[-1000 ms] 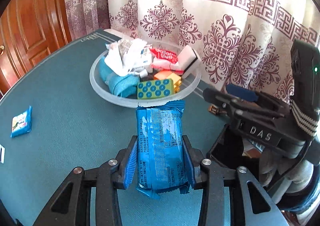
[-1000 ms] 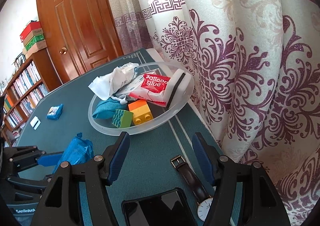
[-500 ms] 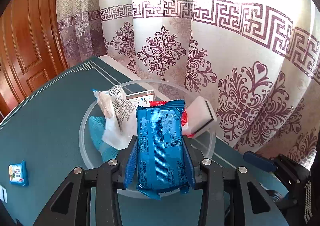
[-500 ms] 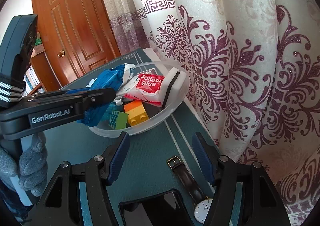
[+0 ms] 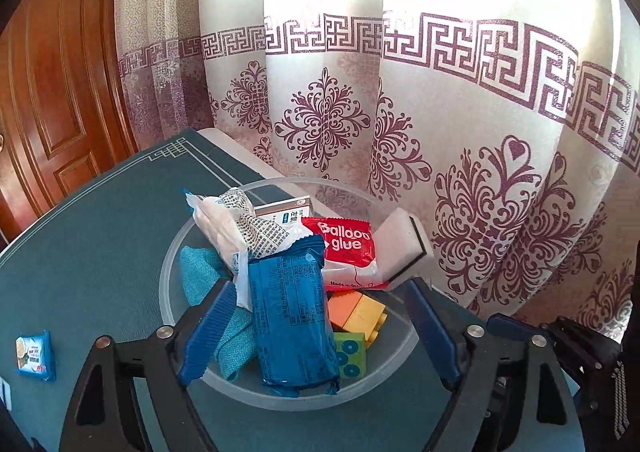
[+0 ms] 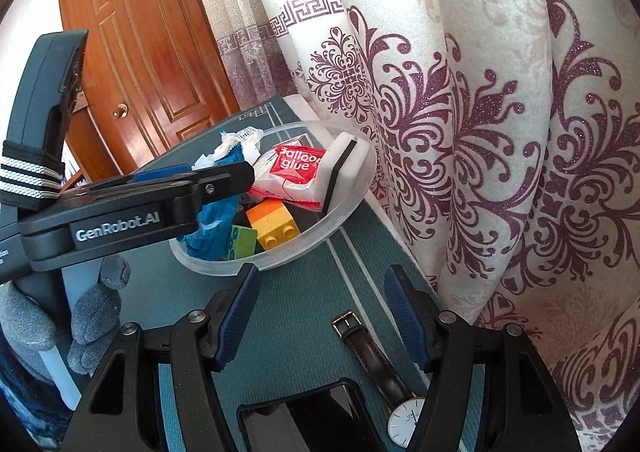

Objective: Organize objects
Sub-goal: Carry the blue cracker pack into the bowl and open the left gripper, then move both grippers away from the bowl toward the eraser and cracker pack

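Observation:
My left gripper hangs over the clear plastic bowl, and its jaws are opening. The blue snack packet lies between the fingers, touching neither pad, resting in the bowl on a teal cloth and toy bricks. A red balloon-glue packet, a white sponge and a white wrapper also fill the bowl. The right wrist view shows the left gripper above the bowl. My right gripper stands open and empty over the table, short of the bowl.
A wristwatch and a black phone lie on the green table right under the right gripper. A small blue packet sits at the table's left. The patterned curtain hangs close behind the bowl. A gloved hand holds the left gripper.
The left gripper carried the blue packet forward over the bowl, then spread its fingers and let the packet drop in. The right gripper stayed put.

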Action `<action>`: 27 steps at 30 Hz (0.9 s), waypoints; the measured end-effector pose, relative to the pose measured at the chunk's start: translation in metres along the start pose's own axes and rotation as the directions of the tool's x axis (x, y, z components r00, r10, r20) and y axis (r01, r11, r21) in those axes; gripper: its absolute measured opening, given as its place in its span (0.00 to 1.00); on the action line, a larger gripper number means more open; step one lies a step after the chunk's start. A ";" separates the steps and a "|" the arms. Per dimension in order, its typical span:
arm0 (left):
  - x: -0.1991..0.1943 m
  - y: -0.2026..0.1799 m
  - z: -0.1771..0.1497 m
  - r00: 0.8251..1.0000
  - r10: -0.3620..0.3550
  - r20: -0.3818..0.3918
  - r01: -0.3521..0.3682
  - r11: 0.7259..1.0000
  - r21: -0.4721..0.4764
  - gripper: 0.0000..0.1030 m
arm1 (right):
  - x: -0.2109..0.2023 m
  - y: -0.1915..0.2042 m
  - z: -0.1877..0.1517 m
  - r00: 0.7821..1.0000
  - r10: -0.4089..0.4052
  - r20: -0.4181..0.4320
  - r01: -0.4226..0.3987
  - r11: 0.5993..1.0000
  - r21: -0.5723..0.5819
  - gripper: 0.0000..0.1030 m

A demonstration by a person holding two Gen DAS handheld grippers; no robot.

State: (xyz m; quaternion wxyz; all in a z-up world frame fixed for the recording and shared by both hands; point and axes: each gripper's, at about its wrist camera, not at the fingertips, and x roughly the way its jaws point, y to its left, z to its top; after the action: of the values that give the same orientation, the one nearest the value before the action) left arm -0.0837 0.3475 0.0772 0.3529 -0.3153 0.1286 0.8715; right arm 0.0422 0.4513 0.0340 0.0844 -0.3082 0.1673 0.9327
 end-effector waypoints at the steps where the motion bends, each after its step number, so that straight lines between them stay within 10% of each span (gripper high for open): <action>1: -0.005 0.000 -0.001 1.000 0.009 0.011 -0.009 1.000 0.004 0.94 | 0.000 0.001 0.000 1.000 0.000 0.000 0.000 1.000 -0.002 0.64; 9: -0.044 0.016 -0.015 0.995 0.049 0.084 -0.045 0.997 -0.060 0.99 | 0.000 0.010 -0.001 1.000 -0.001 0.002 0.002 1.000 -0.028 0.64; 19: -0.045 0.067 -0.041 0.996 0.081 -0.022 -0.084 0.945 -0.316 1.00 | -0.009 0.024 -0.009 1.000 0.004 0.003 -0.004 0.997 -0.071 0.64; 27: -0.063 0.089 -0.060 0.975 0.219 0.030 -0.199 0.927 -0.319 1.00 | -0.012 0.044 -0.017 1.000 0.012 -0.008 -0.013 0.994 -0.113 0.64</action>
State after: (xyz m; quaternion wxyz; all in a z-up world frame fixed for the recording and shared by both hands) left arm -0.0835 0.2230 0.0722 0.2074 -0.3235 0.0096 0.9231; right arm 0.0498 0.4038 0.0396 0.0603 -0.3148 0.1166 0.9400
